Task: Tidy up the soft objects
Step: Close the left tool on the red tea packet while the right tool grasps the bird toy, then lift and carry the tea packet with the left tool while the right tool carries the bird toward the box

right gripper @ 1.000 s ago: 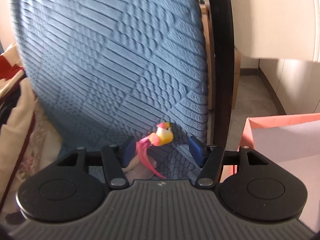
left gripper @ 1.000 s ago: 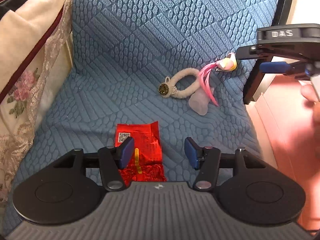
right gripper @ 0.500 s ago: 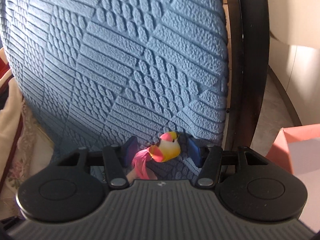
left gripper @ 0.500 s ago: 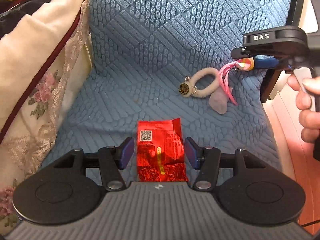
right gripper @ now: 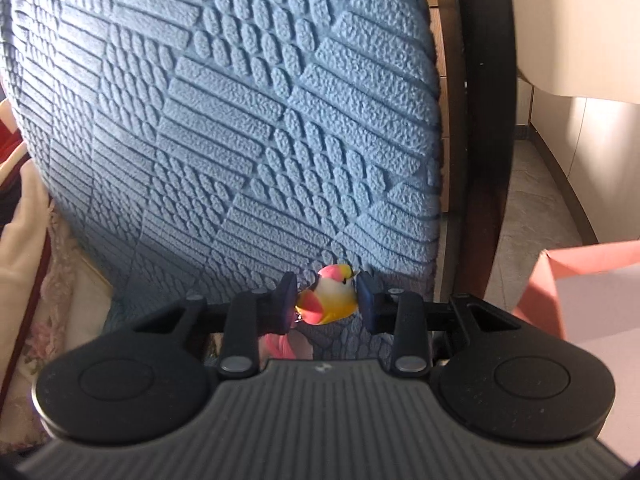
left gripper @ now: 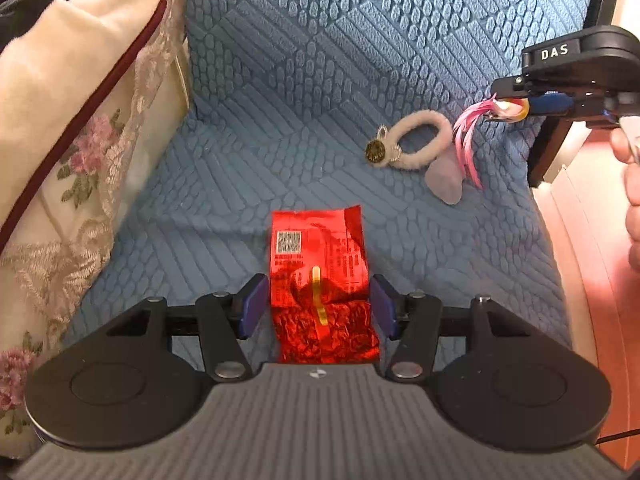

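Closing on the toy bird (right gripper: 329, 295), the right gripper (right gripper: 326, 299) starts the sorting, while the left gripper (left gripper: 318, 306) gapes empty around the red packet (left gripper: 320, 284), hair tie (left gripper: 416, 145) untouched.

We see a sofa covered in blue quilted fabric (left gripper: 320, 80), its backrest (right gripper: 240, 120) rising behind the seat. A dark wooden frame (right gripper: 476, 120) edges it. Cream cushions with floral lace (left gripper: 80, 120) lie at one side. Beyond, a grey tiled floor (right gripper: 532, 208) and pale cabinets (right gripper: 592, 160) catch daylight.
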The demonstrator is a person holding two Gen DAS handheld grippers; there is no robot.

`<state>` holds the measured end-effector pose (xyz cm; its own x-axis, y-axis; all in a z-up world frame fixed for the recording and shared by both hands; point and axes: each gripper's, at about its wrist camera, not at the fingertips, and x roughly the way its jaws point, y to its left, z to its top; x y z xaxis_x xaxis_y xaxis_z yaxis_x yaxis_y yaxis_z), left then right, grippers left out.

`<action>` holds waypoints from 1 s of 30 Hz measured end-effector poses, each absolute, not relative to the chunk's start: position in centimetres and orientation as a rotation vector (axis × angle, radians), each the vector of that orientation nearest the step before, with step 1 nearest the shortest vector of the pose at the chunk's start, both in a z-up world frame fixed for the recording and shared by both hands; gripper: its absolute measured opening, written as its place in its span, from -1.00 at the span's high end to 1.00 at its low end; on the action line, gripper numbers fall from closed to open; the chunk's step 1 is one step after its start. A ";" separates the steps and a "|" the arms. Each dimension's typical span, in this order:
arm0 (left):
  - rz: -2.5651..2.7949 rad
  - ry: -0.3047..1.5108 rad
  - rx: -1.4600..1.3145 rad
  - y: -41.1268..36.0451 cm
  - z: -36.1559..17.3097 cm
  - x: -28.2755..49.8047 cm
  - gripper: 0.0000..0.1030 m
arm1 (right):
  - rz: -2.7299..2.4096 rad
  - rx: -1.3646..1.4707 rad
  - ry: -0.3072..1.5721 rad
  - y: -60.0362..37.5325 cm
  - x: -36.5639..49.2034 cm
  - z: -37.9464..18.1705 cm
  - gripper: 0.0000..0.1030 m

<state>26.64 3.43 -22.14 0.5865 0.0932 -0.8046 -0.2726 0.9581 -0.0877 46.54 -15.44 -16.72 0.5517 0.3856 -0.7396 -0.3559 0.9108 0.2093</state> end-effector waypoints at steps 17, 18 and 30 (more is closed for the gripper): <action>0.190 0.899 -0.224 2.7 -22.4 25.4 -0.16 | 0.395 -0.005 0.886 -15.9 41.8 -15.4 0.31; 0.192 0.895 -0.233 2.8 -22.3 25.3 -0.16 | 0.396 -0.009 0.885 -16.0 41.5 -15.3 0.31; 0.166 0.868 -0.308 3.8 -20.5 23.9 -0.16 | 0.406 -0.050 0.889 -16.8 37.3 -13.6 0.31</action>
